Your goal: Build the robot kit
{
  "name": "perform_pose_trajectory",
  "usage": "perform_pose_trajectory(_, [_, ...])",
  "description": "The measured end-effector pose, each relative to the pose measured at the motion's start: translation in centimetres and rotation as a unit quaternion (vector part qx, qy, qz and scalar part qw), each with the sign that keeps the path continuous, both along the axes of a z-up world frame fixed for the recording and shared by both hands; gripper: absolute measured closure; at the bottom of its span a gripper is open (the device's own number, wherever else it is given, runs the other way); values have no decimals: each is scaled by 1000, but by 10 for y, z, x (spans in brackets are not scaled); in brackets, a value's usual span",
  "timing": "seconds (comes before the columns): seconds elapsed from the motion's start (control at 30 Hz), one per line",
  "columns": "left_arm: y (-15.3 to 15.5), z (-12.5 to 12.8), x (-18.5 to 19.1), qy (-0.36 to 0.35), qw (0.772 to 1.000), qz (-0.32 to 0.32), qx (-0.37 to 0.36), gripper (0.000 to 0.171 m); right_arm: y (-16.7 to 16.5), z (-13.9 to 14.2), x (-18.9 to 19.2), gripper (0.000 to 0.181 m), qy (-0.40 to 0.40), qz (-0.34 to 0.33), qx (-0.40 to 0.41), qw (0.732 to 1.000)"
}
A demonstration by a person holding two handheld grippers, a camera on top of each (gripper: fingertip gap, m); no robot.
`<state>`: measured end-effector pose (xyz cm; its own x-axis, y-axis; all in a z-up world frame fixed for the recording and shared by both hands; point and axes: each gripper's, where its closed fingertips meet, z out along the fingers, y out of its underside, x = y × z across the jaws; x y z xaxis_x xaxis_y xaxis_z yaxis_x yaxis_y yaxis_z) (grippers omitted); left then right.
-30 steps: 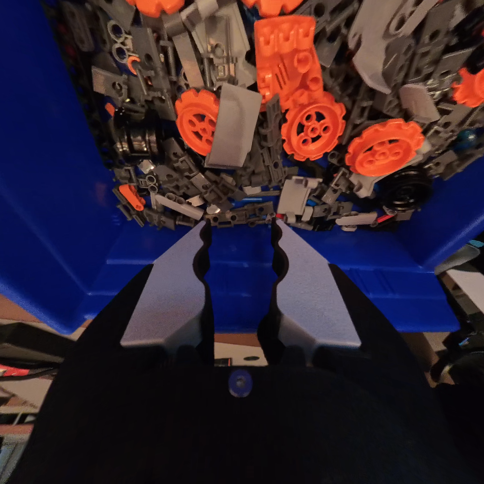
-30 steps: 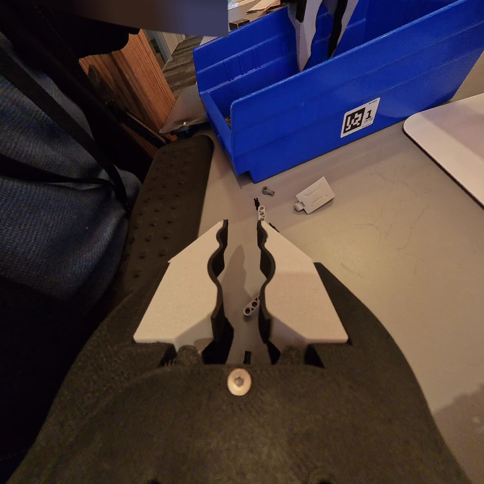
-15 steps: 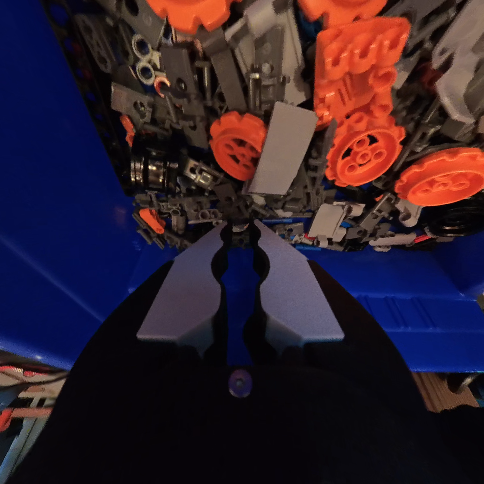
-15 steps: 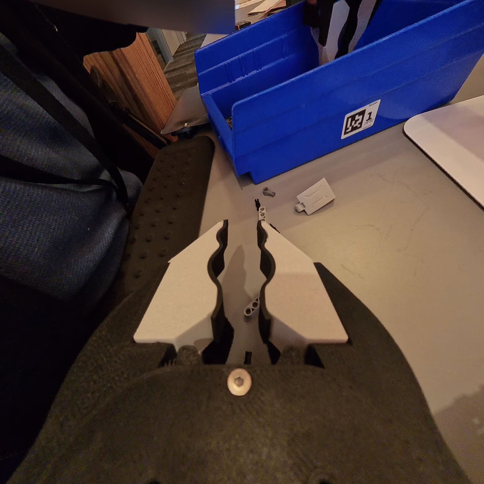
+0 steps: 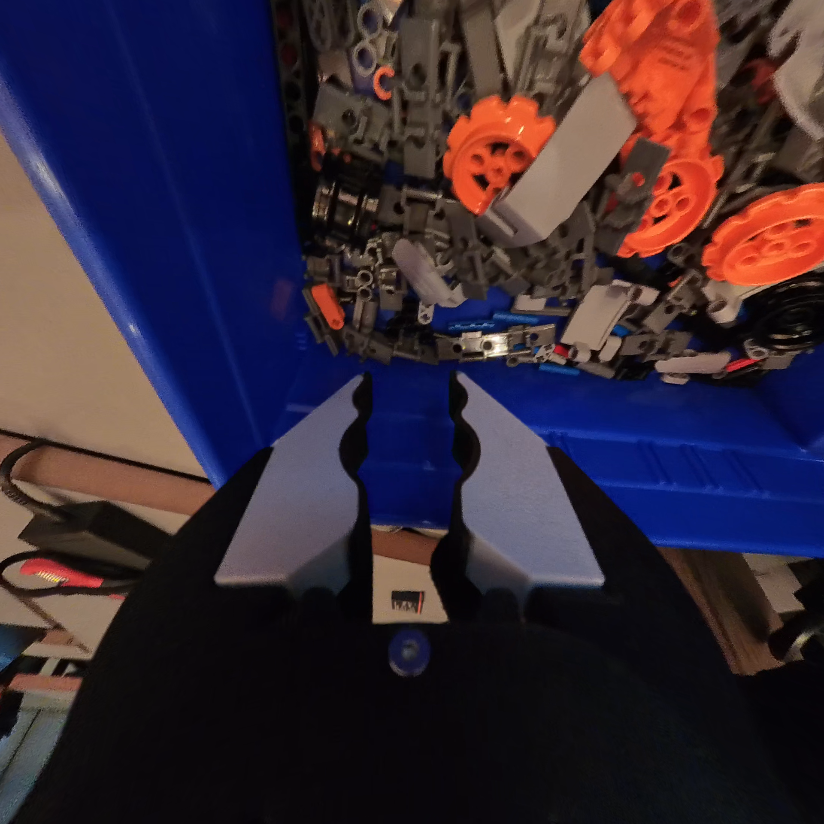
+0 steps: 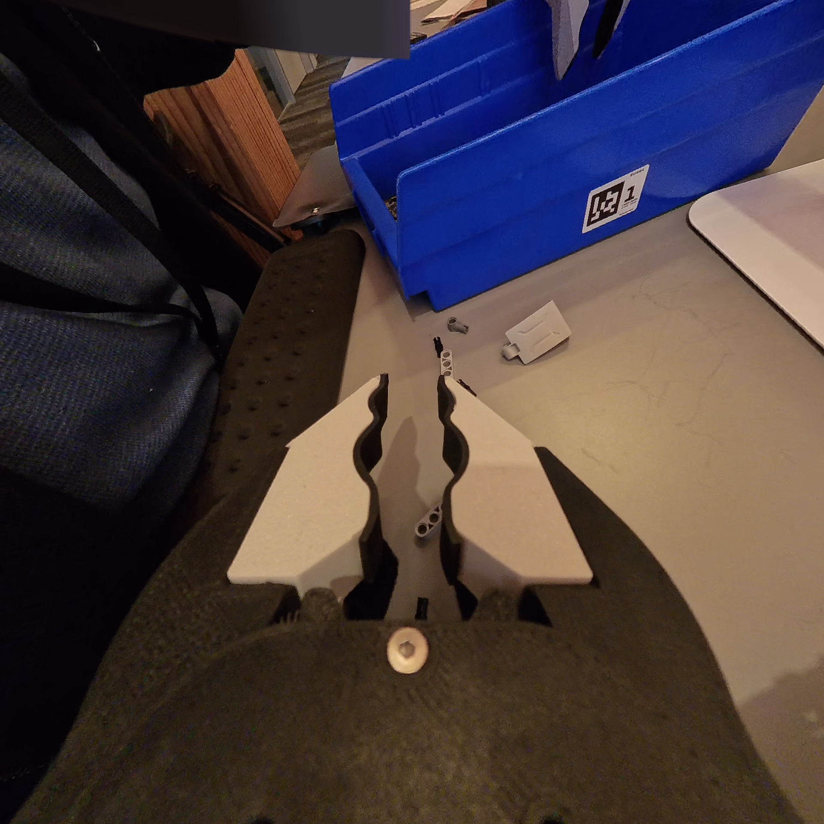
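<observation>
My left gripper [image 5: 409, 376] is open and empty, just short of the near edge of a pile of grey and orange toy building parts in a blue bin [image 5: 187, 223]. Closest ahead lie small dark grey connectors [image 5: 472, 345]. Orange gear wheels [image 5: 495, 154], a light grey curved panel [image 5: 562, 169] and a black tyre [image 5: 343, 203] lie deeper in the pile. My right gripper [image 6: 412, 378] is open and empty, low over the grey table [image 6: 624, 446]. A small grey beam [image 6: 429, 521] lies between its fingers, and a pale beam [image 6: 446, 360] lies just past its right fingertip.
The blue bin [image 6: 512, 214] with a square tag stands ahead of the right gripper, with the left gripper [image 6: 579, 26] over it. A grey panel [image 6: 537, 338] and a grey connector [image 6: 457, 325] lie loose. A white board [image 6: 767, 249] is right, a black dotted pad [image 6: 290, 356] left. The left gripper's tips are roughly 35 cm from the right gripper's.
The left gripper narrowed at the pile's edge, then opened wider and drew back toward the bin's left wall, holding nothing. The right gripper has not moved.
</observation>
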<state>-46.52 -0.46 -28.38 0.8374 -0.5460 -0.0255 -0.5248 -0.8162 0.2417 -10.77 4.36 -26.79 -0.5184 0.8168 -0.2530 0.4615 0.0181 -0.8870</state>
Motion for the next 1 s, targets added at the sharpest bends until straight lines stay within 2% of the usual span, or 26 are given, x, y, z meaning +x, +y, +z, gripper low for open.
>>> perform_pose_trajectory(0.37, [14, -1, -11, 37, 999, -18, 22, 144, 0, 1, 0, 162, 2, 0, -1, 1000])
perform_pose_trajectory(0.5, [9, -1, -3, 25, 998, -54, 12, 144, 0, 1, 0, 162, 2, 0, 0, 1000])
perform_pose_trajectory(0.73, [-2, -10, 7, 15, 997, -72, -3, 124, 0, 1, 0, 161, 1, 1, -1, 1000])
perform_pose_trajectory(0.97, [-17, -31, 10, 26, 997, -40, -67, 100, 0, 1, 1, 161, 2, 1, -1, 1000])
perform_pose_trajectory(1.0, [-20, -34, 8, 34, 996, -39, -78, 101, 0, 2, 1, 161, 3, 1, 0, 1000])
